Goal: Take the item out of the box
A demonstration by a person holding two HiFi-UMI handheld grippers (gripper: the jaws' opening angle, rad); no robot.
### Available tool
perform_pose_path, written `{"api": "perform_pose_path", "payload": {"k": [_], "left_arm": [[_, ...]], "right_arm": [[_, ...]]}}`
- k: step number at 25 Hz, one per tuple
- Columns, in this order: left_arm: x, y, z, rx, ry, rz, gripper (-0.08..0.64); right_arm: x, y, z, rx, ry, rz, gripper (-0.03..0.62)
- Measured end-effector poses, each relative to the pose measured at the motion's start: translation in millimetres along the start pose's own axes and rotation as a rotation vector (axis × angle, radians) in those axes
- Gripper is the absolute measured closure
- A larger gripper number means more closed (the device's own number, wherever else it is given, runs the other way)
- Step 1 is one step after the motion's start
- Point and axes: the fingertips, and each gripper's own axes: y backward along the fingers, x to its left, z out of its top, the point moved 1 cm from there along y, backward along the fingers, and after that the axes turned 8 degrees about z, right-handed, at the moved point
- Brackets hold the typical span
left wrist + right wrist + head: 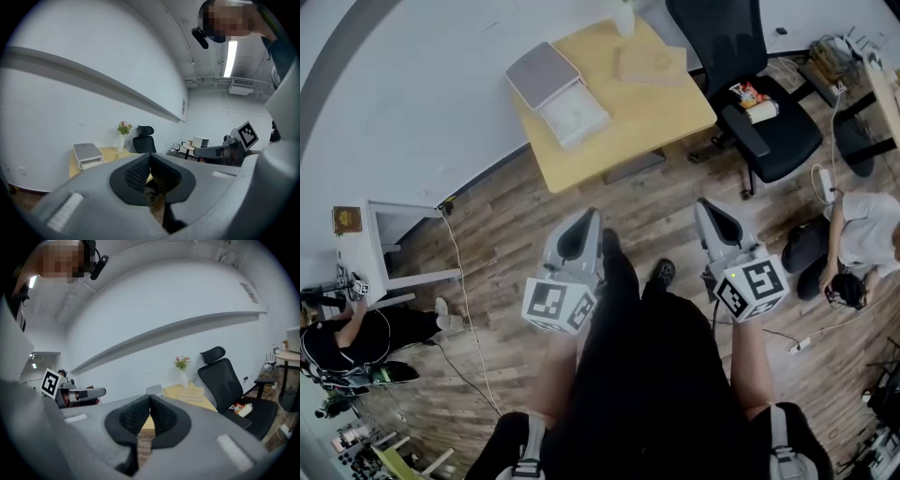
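Note:
A white box (572,111) with a grey lid (542,73) lies on the far left part of the yellow table (619,127); what is inside it cannot be made out. The box also shows in the left gripper view (87,155) and, partly hidden, behind the jaws in the right gripper view (154,390). My left gripper (584,223) and right gripper (710,216) hang side by side over the wooden floor, well short of the table. Both point towards it. In each gripper's own view, left (151,160) and right (150,401), the pads meet with nothing between them.
A flat tan board (652,64) and a vase of flowers (123,136) share the table. A black office chair (755,89) stands at its right. A person (862,239) sits at the right, another (352,328) at the left beside a white cabinet (398,244). Cables trail on the floor.

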Motion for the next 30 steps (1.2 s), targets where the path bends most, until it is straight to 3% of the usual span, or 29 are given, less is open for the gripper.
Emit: {"api": "perform_pose_path", "payload": {"k": [11,30], "left_arm": [[51,-11,5,0.002,0.025,-0.001,0.551],[153,-89,35,-0.010,0.045,-0.064,0.551]], "right_arm": [[7,-48,4,0.062,0.004,-0.024,0.589],[-4,-163,35,0.087,0.008,-0.082,0.589]]}}
